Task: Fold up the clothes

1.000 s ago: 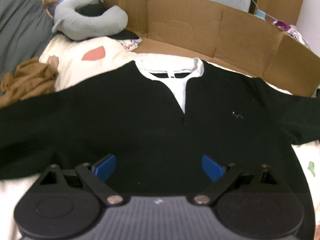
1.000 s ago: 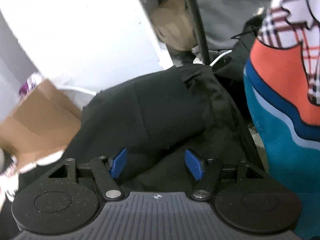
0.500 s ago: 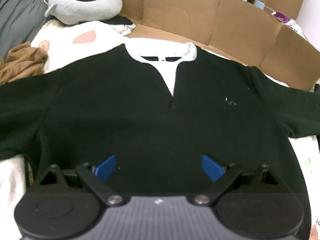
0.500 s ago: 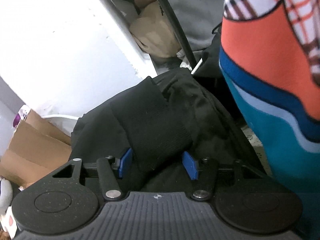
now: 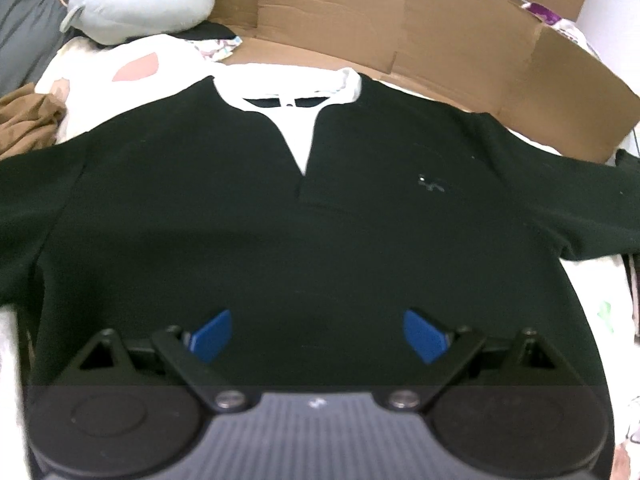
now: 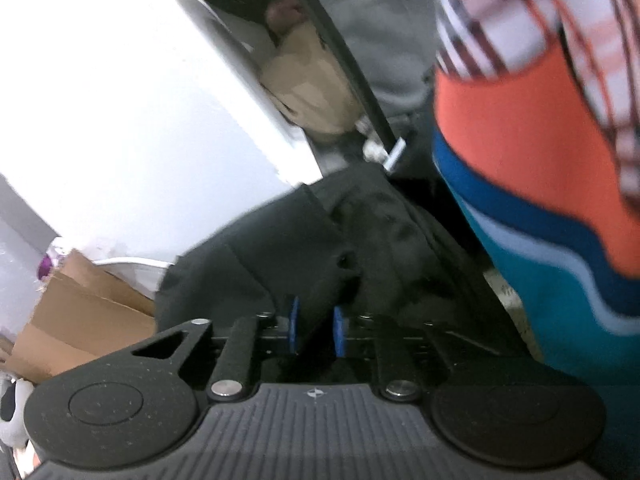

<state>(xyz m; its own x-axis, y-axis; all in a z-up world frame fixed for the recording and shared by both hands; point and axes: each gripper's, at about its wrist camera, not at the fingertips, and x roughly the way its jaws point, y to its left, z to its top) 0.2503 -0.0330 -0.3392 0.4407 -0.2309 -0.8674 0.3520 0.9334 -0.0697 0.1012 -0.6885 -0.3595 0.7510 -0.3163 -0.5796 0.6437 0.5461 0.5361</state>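
A black knit sweater [image 5: 320, 216] with a white collar is spread flat on the pale bedding [image 5: 88, 64], edged by a creased cardboard sheet [image 5: 460, 40]. The left gripper [image 5: 318, 334] is held over its hem, blue pads wide apart, empty. A ribbed sleeve cuff [image 6: 312, 264] is being clenched by the closing right gripper [image 6: 316, 330].

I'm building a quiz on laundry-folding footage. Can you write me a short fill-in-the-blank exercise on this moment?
1. The black sweater lies spread flat with a ____ collar showing at its neck.
2. The left gripper hovers over the sweater's lower part with its jaws ____.
3. The right gripper is closing its jaws on the sweater's black ____.
4. Behind the sweater stands a wall of brown ____.

Missing words: white; open; sleeve; cardboard
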